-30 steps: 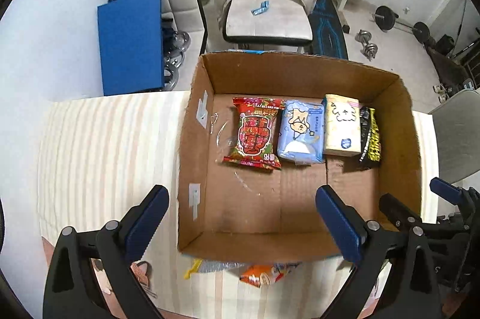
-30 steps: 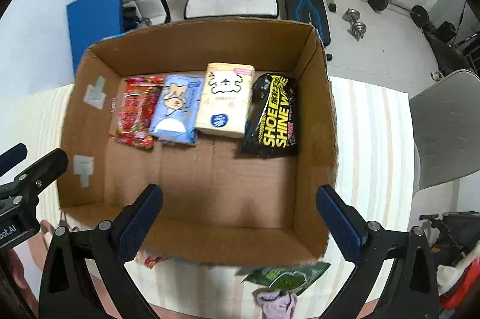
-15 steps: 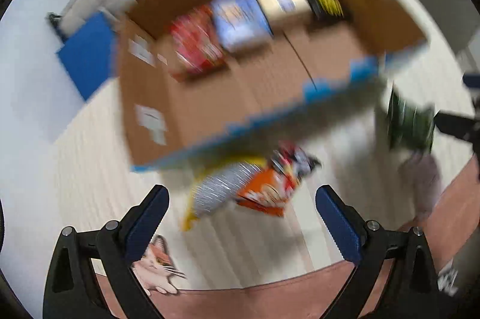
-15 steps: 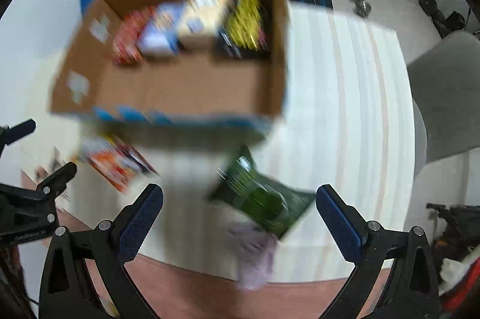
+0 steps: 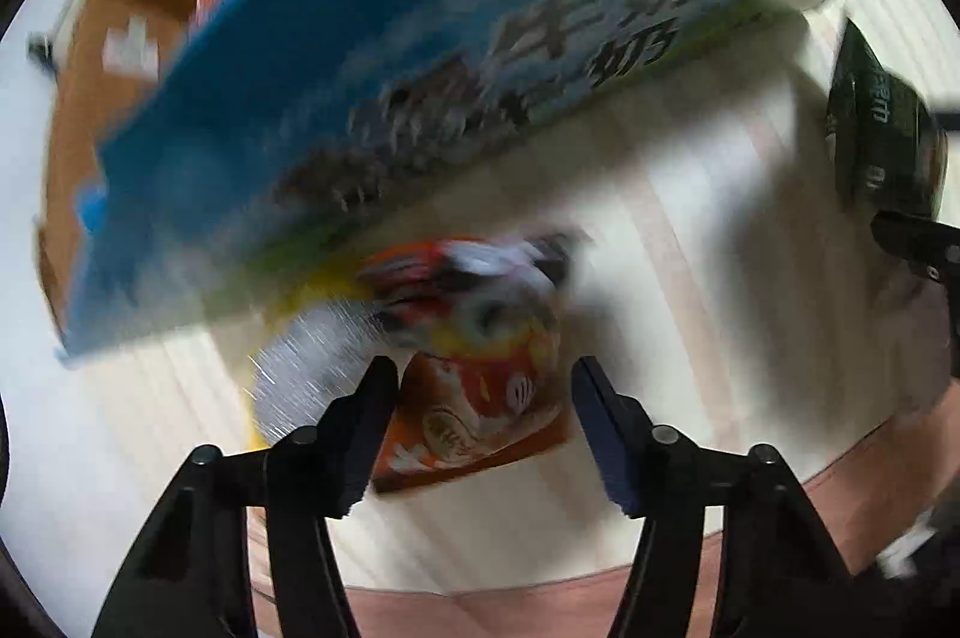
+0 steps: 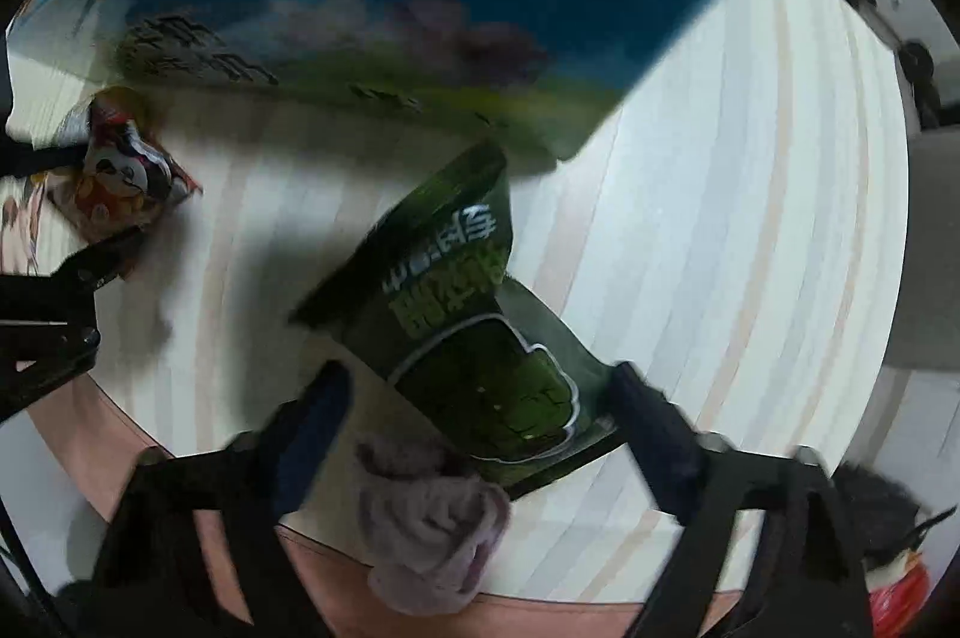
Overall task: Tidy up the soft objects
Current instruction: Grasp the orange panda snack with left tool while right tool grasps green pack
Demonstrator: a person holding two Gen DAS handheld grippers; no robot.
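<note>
An orange and red snack bag [image 5: 480, 386] lies on the striped tablecloth in front of the box. My left gripper [image 5: 485, 386] is open, its fingers on either side of the bag. A dark green snack bag [image 6: 474, 338] lies on the cloth. My right gripper [image 6: 480, 398] is open around its near end. A rolled mauve cloth [image 6: 432, 524] lies at the table edge, just below the green bag. The cardboard box [image 5: 372, 56], with a blue printed outer wall, fills the top of both views; packets show inside it.
The orange bag also shows at the left of the right wrist view [image 6: 120, 182], with the left gripper beside it. The green bag shows at the right edge of the left wrist view [image 5: 876, 140]. The table's front edge [image 5: 540, 584] is close below both grippers.
Both grippers have dropped from above the box to the table in front of it. The left has closed in on the orange bag, the right on the green bag. Both jaws have narrowed.
</note>
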